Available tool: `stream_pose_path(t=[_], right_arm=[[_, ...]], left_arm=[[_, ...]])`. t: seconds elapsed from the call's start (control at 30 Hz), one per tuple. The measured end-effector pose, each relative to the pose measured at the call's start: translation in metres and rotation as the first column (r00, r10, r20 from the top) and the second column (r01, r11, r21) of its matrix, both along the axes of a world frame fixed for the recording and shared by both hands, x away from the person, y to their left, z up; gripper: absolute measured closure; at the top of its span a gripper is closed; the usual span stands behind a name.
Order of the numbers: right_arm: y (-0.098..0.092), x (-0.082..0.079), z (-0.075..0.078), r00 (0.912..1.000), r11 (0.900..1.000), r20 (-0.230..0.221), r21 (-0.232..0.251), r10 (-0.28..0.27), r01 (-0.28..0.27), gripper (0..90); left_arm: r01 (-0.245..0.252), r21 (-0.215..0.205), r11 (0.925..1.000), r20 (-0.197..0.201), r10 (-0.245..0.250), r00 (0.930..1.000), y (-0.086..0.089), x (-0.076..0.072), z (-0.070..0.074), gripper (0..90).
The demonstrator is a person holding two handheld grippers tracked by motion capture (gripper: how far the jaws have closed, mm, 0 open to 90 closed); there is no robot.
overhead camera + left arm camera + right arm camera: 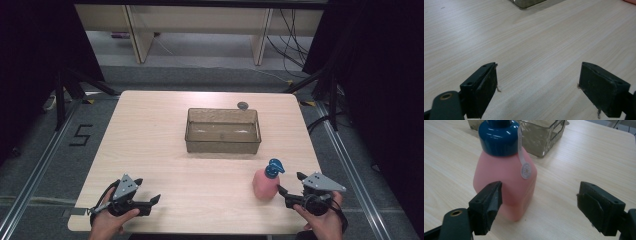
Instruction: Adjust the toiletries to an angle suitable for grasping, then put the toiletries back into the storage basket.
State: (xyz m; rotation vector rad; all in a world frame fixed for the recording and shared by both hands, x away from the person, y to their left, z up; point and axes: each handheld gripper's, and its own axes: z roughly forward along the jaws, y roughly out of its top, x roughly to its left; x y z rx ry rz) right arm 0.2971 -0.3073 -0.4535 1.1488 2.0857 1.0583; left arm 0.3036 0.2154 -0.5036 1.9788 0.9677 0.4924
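High view: I log a pink bottle [264,184] upright on the desk [165,150], just left of my right claw [292,189]; clear bin [223,131] mid-desk; left claw [148,192] well apart.
Left gripper view: left claw [537,85] spread wide, holding nothing.
Right gripper view: right claw [539,205] spread wide, bottle [506,182] just beyond its left jaw, ungripped.

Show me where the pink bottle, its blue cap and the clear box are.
pink bottle [499,182], right gripper view, front of its body.
blue cap [499,138], right gripper view, its side.
clear box [223,146], high view, near wall.
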Motion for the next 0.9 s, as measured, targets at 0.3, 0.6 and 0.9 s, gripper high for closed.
stream_pose_path(t=[0.3, 0.6, 0.9], right_arm=[[0.003, -0.003, 0.005, 0.9995, 0.999, 0.015, 0.035, 0.029, -0.03, 20.4], [0.007, -0.006, 0.009, 0.9986, 0.997, 0.029, 0.058, 0.044, -0.046, 20.4], [0.015, -0.005, 0.01, 0.9974, 0.994, 0.039, 0.093, 0.06, -0.064, 20.4]], left_arm=[[0.007, -0.01, 0.9999, 0.002, -0.007, 1.0, 0.001, 0.001, -0.001, 14.8], [0.003, -0.019, 0.9998, 0.003, -0.003, 1.0, 0.001, 0.0, -0.001, 14.9], [0.005, -0.013, 0.9999, 0.0, -0.005, 1.0, 0.0, 0.0, 0.0, 14.8]])
